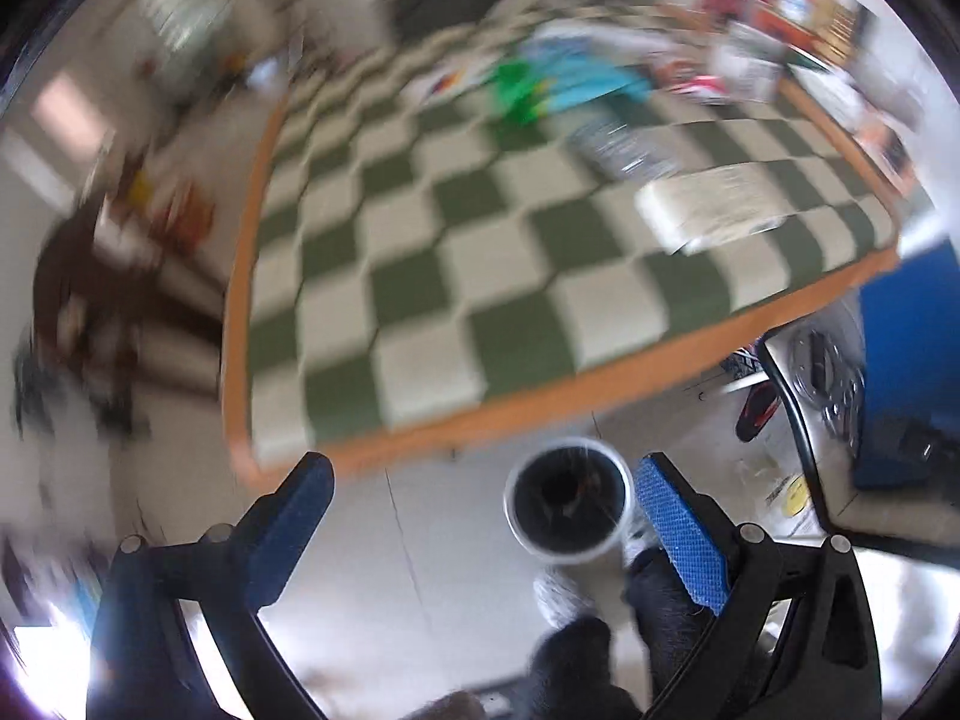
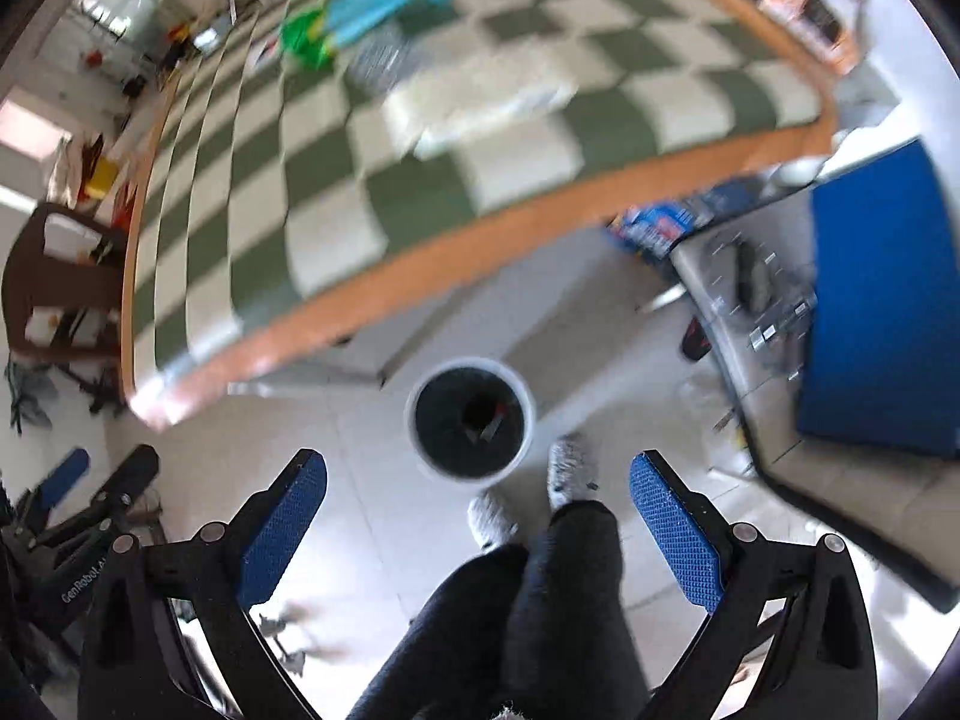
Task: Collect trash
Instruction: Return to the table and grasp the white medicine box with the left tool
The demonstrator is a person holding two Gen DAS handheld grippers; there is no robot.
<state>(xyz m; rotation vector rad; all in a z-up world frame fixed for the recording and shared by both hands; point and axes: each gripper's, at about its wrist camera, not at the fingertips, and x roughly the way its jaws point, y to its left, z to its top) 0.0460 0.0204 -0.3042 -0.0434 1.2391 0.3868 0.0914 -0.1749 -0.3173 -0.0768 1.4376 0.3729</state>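
Empty claws (image 1: 480,504) (image 2: 477,501) above trash bin (image 2: 470,420)

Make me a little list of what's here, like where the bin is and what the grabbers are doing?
Bin: round white waste bin with a black liner, on the pale tiled floor just in front of the person's grey slippers
Table: large table with a green-and-white checked cloth and orange edge, behind the bin
On the table: flat white packet, crumpled clear plastic bottle, green and blue wrappers, all blurred
Left gripper: open, holding nothing
Right gripper: open, holding nothing, above the bin
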